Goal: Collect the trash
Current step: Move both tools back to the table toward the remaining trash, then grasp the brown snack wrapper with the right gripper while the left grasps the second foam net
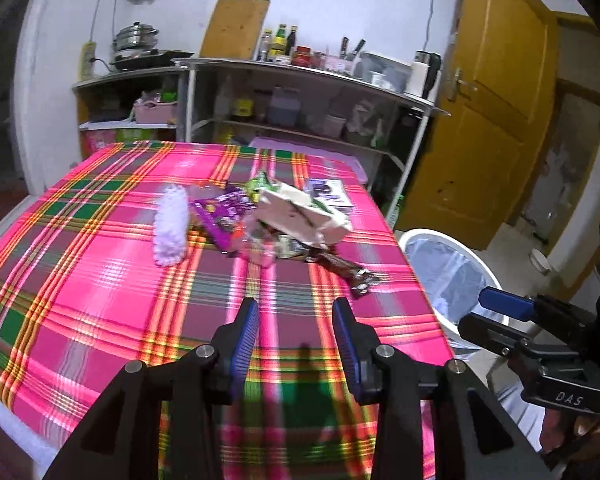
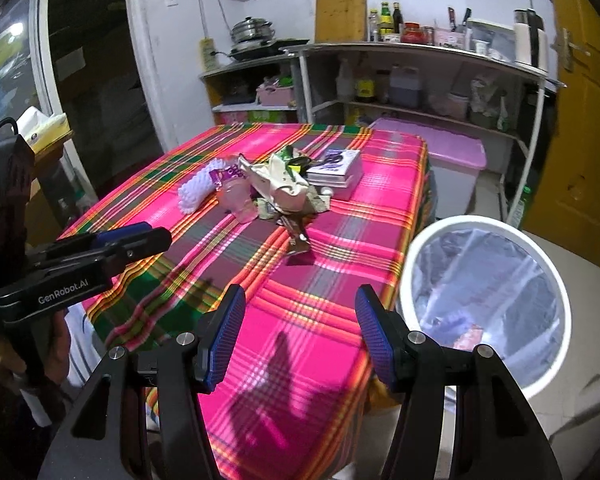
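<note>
My left gripper (image 1: 296,332): jaws apart, nothing between. My right gripper (image 2: 300,332): jaws wider apart, nothing between. Trash pile (image 1: 268,220) ahead of both on plaid tablecloth (image 1: 100,280). White lined bin (image 2: 488,304) right of right gripper, beside table.

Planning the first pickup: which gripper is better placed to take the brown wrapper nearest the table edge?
Probably right. The brown wrapper lies on the bin side of the pile, and the open, empty right gripper hangs beside that bin. The left gripper, also open, is farther from the bin.
</note>
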### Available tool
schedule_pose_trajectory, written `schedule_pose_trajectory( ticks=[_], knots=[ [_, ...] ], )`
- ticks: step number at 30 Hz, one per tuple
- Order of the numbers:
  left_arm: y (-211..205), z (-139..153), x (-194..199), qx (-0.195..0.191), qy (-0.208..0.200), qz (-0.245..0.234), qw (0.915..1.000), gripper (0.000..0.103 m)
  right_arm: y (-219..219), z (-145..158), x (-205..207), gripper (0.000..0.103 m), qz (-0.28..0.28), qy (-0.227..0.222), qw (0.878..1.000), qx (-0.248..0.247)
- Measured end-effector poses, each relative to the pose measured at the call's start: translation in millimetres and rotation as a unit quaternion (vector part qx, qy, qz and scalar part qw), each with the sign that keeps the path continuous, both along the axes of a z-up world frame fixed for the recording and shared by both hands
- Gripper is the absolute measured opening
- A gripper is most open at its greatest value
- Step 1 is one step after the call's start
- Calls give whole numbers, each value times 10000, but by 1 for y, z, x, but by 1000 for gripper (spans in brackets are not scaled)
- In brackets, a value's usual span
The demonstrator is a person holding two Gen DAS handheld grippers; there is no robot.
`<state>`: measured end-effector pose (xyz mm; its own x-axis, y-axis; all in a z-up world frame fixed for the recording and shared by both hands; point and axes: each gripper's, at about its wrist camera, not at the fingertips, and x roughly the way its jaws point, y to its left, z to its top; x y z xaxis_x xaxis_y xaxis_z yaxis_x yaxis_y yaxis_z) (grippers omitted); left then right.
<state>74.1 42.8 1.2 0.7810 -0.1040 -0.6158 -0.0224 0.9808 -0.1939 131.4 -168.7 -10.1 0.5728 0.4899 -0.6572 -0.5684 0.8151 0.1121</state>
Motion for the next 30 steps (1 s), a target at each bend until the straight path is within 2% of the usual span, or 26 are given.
schedule_pose_trajectory(
  ticks=[8,14,17,23,30],
  knots=[
    [33,-5,14,106,105,400,9991,38,20,-10,27,57,144,149,9998,-52],
    [63,-7,38,103,133,655,9977,39,34,-20,56,49,203,333,9991,-155],
    [77,-10,54,38,189,712,9973,46,40,-25,67,48,236,435,9987,-150],
    [96,-23,89,38,377,813,9960,47,57,-35,86,41,362,568,9974,-250],
    [107,-41,117,50,654,901,9938,47,69,-48,97,22,440,744,9953,-436]
  ],
)
